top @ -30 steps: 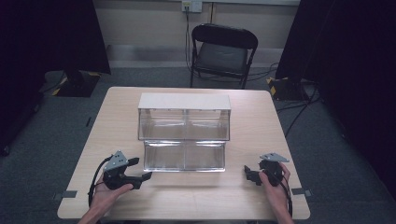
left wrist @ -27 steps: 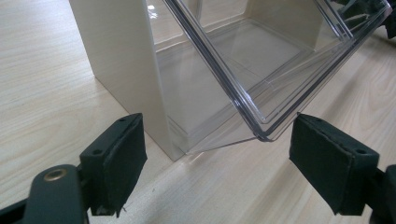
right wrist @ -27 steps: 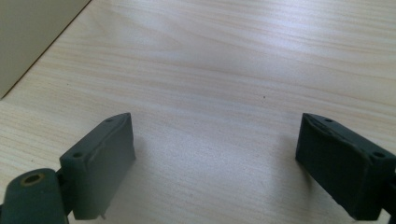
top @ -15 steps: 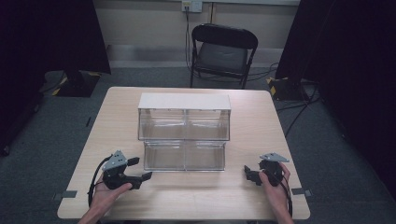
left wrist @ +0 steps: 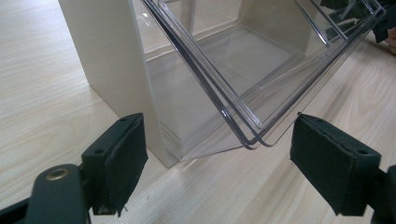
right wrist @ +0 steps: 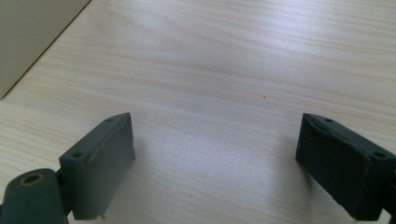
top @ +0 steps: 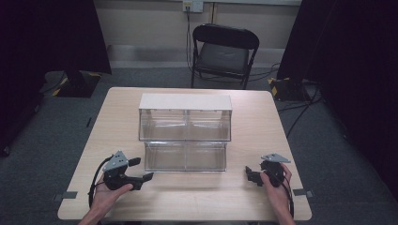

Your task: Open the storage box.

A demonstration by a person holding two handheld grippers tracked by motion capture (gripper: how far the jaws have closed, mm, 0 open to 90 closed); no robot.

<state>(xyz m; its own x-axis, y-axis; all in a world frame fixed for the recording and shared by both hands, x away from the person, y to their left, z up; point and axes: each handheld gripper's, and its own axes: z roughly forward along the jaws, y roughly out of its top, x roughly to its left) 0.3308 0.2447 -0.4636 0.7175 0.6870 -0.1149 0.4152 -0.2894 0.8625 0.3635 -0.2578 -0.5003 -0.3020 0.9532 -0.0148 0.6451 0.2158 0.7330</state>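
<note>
A clear plastic two-tier bin organiser with a pale cream frame (top: 185, 129) stands near the middle of the light wooden table (top: 263, 117), its long axis running across the table from left to right, with two transparent tilt-out bins in the upper row and two in the lower row, the lower row stepping out toward the person. All the bins look empty as far as the pictures tell. The left tongs (top: 141, 177) lie low at the near left, held in the person's left hand (top: 105, 197), and they point across toward the lower left corner of the organiser, which is just beside and slightly ahead of them. In the left gripper view these tongs (left wrist: 219, 158) are spread wide, nothing between the jaws, and the rounded clear lip of the lower left bin (left wrist: 252, 135) hangs right between and a little beyond them, next to the cream side wall (left wrist: 107, 60). The right tongs (top: 248, 174), in the person's right hand (top: 277, 187), rest well apart from the organiser at the near right, aimed leftward; in the right gripper view they (right wrist: 215, 158) are likewise spread open over bare wood, with a corner of the cream frame (right wrist: 28, 37) at the upper left. The left hand is clearly the nearer one, so the next move likely falls to it: a short push forward to bring the jaws around the bin's front lip, which runs crosswise to the approach.
</note>
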